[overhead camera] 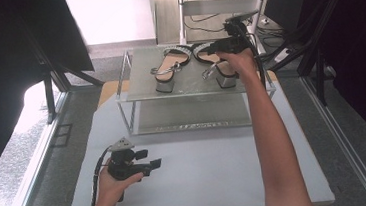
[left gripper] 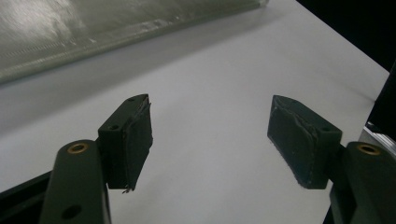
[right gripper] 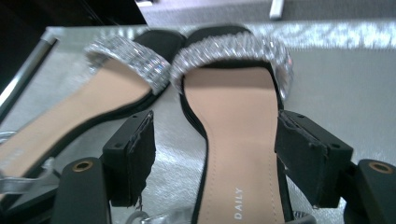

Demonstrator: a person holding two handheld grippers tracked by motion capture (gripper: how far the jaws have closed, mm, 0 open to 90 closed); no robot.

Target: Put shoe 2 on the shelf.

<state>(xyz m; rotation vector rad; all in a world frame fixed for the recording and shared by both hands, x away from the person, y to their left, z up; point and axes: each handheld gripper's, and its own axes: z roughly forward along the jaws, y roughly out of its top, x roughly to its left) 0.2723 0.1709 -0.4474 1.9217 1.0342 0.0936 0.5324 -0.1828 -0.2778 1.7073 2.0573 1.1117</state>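
Right gripper (overhead camera: 215, 47) is at upper right of the high view, over the top shelf of the grey metal two-tier rack (overhead camera: 142, 89). Its jaws stand wide apart, straddling the right-hand black block-heel sandal with tan insole and rhinestone toe strap (right gripper: 233, 154). In the right gripper view the pads sit just outside the sole edges on either side; contact can't be confirmed, looks like clearance on the left pad and very near on the right. Nothing clamped.

Key relation: the sandal's long axis runs straight along the gripper's line of sight, toe strap at top of that frame, heel end at bottom under the jaws. The jaws span the sole's short axis at mid-foot, so a closing move would pinch across the width and a lift-off would clear straight up.

The matching second sandal (right gripper: 93, 107) lies just beside it, to the left in that frame, toe straps touching or nearly so. Left pad sits between the two soles, little room there.

Left gripper (overhead camera: 151, 164) is at lower left of the high view, over the white table sheet (overhead camera: 217, 175), jaws open and empty, well apart from the rack. Right hand is clearly the nearer one to both sandals.
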